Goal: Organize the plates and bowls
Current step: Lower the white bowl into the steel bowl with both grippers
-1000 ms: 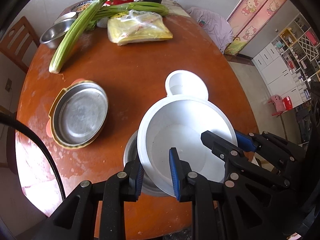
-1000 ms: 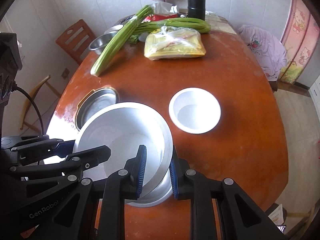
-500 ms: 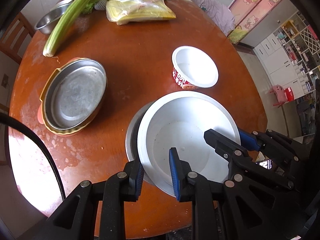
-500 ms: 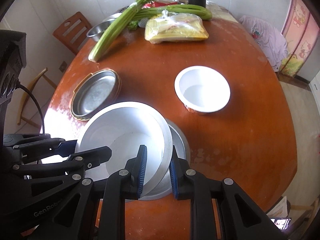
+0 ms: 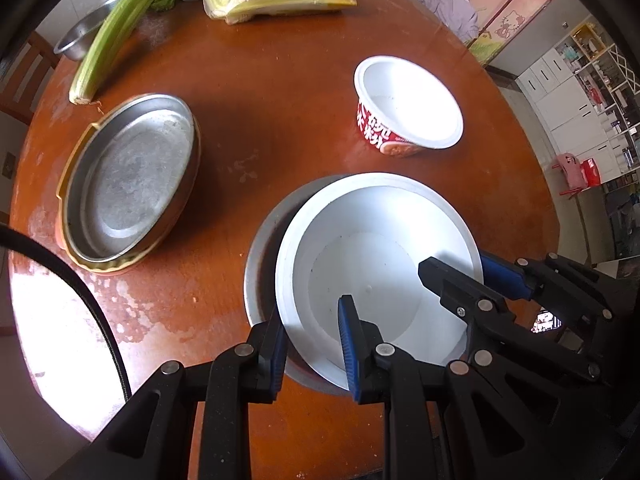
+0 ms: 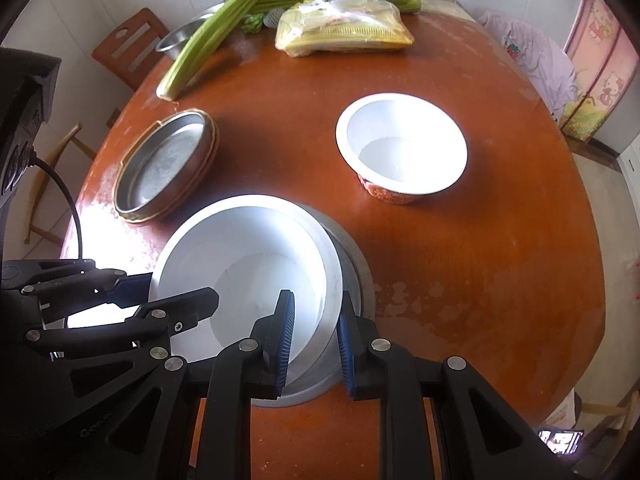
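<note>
Far left on the desk point(image 5: 280, 80): steel pan point(image 5: 128, 180) nested in a yellow-rimmed dish point(image 5: 76, 248), standing apart from everything else.

Centre: white bowl point(image 5: 376, 264) sits tilted over a grey metal plate point(image 5: 260, 272), its rim overhanging the plate on the near side. Both claws are on it. Left claw point(image 5: 312, 344) is narrowed on the bowl's near-left rim, one pad inside, one outside. Right claw point(image 6: 312, 340) is clamped the same way on the near-right rim, with the outer pad close against the grey plate point(image 6: 360, 272) edge.

Right: red-printed paper bowl point(image 5: 408, 108), empty, near the white bowl but not touching.

Risks, my read:
- Two thin rim pinches on a smooth bowl. Uneven lift or a twist between hands and the rim slips out.
- Right claw's outer pad may catch the grey plate and drag it along or knock it off the near desk edge.
- Bowl is off-centre on the plate; released like this it may rock or slide.

Can't tell:
- Whether the bowl's underside rests on the plate or is lifted clear; contact is hidden.
- Near edge of the plate is behind the claw bodies.
- Celery point(image 6: 208, 36) and a bagged package point(image 6: 344, 28) at the far end are partly cut off.
</note>
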`<state>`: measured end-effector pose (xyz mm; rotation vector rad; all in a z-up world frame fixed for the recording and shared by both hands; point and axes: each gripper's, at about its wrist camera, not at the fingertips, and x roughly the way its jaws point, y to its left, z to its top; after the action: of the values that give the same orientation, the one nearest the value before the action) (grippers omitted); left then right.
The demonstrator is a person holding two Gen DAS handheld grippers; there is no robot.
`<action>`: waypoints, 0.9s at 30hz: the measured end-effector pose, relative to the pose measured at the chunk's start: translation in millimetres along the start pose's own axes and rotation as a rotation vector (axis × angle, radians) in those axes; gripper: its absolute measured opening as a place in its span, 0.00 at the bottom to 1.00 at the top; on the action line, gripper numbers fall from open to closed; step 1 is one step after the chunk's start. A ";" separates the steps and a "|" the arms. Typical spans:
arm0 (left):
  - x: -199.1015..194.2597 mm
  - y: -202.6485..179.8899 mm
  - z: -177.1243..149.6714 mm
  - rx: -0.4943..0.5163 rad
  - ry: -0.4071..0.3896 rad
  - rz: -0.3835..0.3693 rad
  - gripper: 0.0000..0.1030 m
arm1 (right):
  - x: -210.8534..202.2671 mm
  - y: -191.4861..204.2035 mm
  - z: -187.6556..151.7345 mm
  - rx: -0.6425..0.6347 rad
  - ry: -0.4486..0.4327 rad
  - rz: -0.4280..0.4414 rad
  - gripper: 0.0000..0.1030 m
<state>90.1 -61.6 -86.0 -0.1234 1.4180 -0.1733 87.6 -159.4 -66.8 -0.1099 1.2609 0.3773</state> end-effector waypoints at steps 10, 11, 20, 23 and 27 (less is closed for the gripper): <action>20.6 -6.6 3.4 0.023 0.036 0.034 0.22 | 15.1 -7.9 -2.1 -0.008 0.042 -0.016 0.22; 21.8 -6.8 3.2 0.023 0.040 0.040 0.22 | 15.8 -8.4 -2.5 -0.009 0.046 -0.016 0.22; 24.7 -0.3 5.3 -0.003 0.049 0.034 0.22 | 15.6 -12.4 -4.9 -0.006 0.055 -0.002 0.23; 21.1 1.4 5.0 -0.007 0.040 0.033 0.23 | 12.8 -13.7 -4.3 -0.004 0.048 0.003 0.23; 12.8 3.1 5.2 -0.015 0.024 0.036 0.24 | 5.5 -13.8 -1.8 -0.007 0.025 0.007 0.24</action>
<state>97.3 -61.2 -98.2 -0.1086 1.4445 -0.1348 92.0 -171.6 -74.2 -0.1172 1.2851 0.3872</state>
